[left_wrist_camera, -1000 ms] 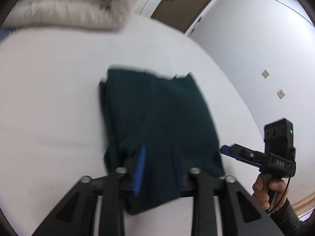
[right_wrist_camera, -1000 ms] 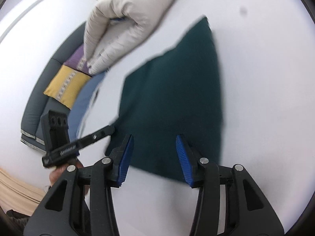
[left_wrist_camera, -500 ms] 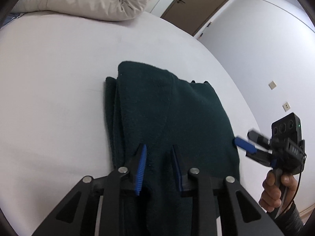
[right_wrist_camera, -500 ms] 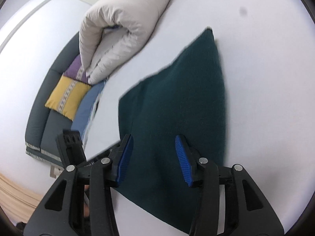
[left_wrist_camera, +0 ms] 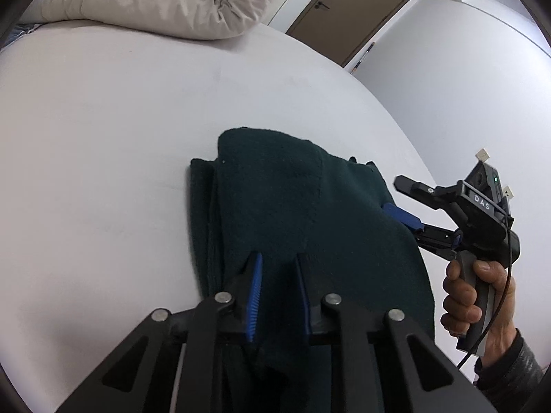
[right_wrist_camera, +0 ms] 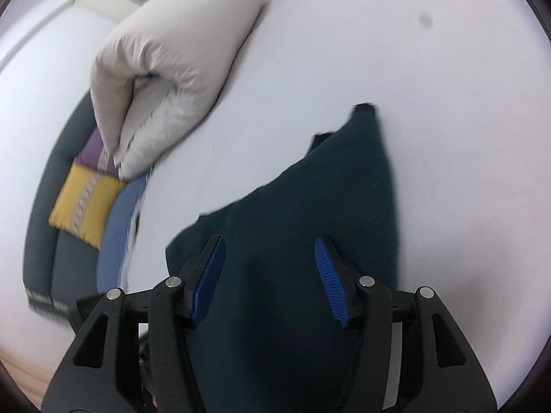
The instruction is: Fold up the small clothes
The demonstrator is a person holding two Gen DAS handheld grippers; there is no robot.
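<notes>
Dark green garment [left_wrist_camera: 296, 213] lies folded on the white bed [left_wrist_camera: 103, 137], layered edges visible along its left side in the left wrist view, a rounded fold at the far end. Left tongs [left_wrist_camera: 277, 292] sit low over the near part of the garment, blue pads [left_wrist_camera: 255, 296] narrowly gapped with dark fabric between and below them; cannot tell from either view whether they actually pinch cloth or just hover at it. Right tongs [right_wrist_camera: 270, 277] are spread wide, both blue pads [right_wrist_camera: 329, 278] well apart, over the near end of the same garment [right_wrist_camera: 310, 206], gripping nothing. In the left wrist view the right tongs [left_wrist_camera: 401, 198] come in from the right at the garment's right edge, 1 blue pad [left_wrist_camera: 401, 215] touching or just over the fabric, the upper black finger raised clear; the person's right hand [left_wrist_camera: 471, 296] wraps the grey handle, black cable hanging below it. Right wrist view is motion blurred, so the garment edges there are soft; its far corner ends in a narrow point. Beige folded duvet [left_wrist_camera: 155, 0] lies at the far end of the bed, well apart from the garment. Beyond the bed edge in the right wrist view: grey sofa [right_wrist_camera: 41, 241] with a yellow and purple cushion [right_wrist_camera: 86, 199]. Brown door [left_wrist_camera: 351, 10] in the far wall in the left wrist view.
</notes>
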